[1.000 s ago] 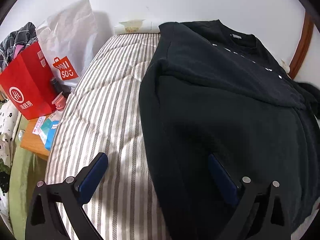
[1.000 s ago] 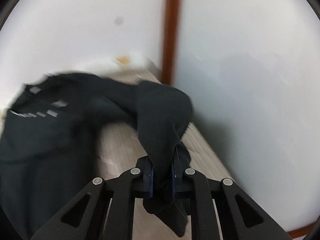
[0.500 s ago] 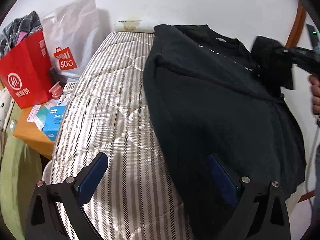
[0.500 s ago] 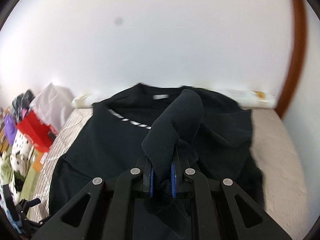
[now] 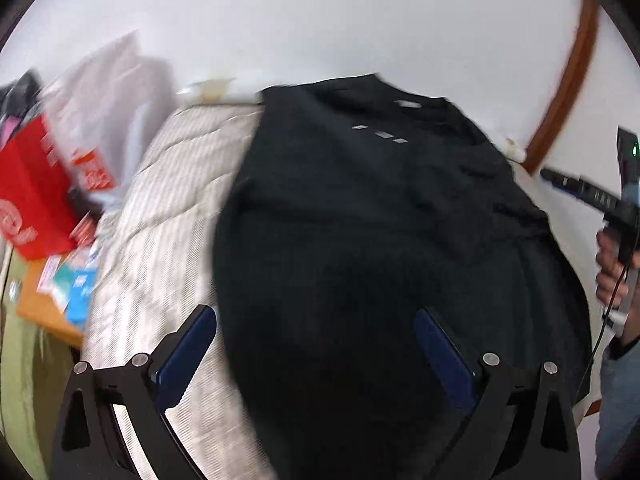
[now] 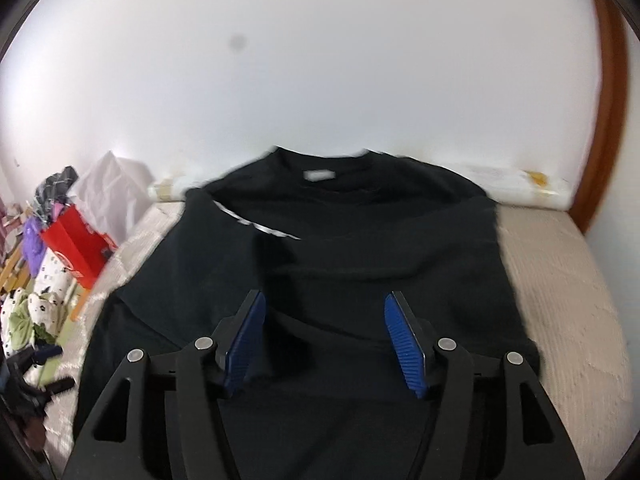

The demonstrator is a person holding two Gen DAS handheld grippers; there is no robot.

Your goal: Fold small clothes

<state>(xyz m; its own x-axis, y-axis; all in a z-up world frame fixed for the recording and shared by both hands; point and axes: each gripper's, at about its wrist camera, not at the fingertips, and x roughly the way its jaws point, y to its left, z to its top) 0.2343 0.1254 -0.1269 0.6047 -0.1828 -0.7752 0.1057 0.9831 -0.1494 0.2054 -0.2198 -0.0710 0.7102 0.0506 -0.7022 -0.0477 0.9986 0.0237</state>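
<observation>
Sleeve's gone from my right gripper (image 6: 324, 340): a second ago it was pinched between those ribbed blue pads, and now it lies folded in across the chest of the black long-sleeved sweatshirt (image 6: 320, 280). The jaws are opening as I speak, nothing between them, dark fabric only underneath. The garment is spread on the beige striped quilted mattress (image 5: 168, 208), collar at the far end by the white wall (image 6: 320, 80), hem near me.

To do this release well, I want the pads fully clear of the cloth before I draw back, so no fold drags with me. Then I'd judge the sleeve wants smoothing flat, edge in line with the body's right side, before any fold of the hem toward the collar. Knit this thick probably springs back a little, so a press along the crease should help.

My left gripper (image 5: 316, 352) is spread wide and empty, hovering over the near left edge of the sweatshirt, one pad over mattress, the other over fabric, pitched steeply down. The right one points down toward the chest at a similar slant; from the left view I see the hand (image 5: 612, 264) gripping its handle at the far right. Over on the left sits a red paper shopping bag (image 5: 32, 200), well apart.
</observation>
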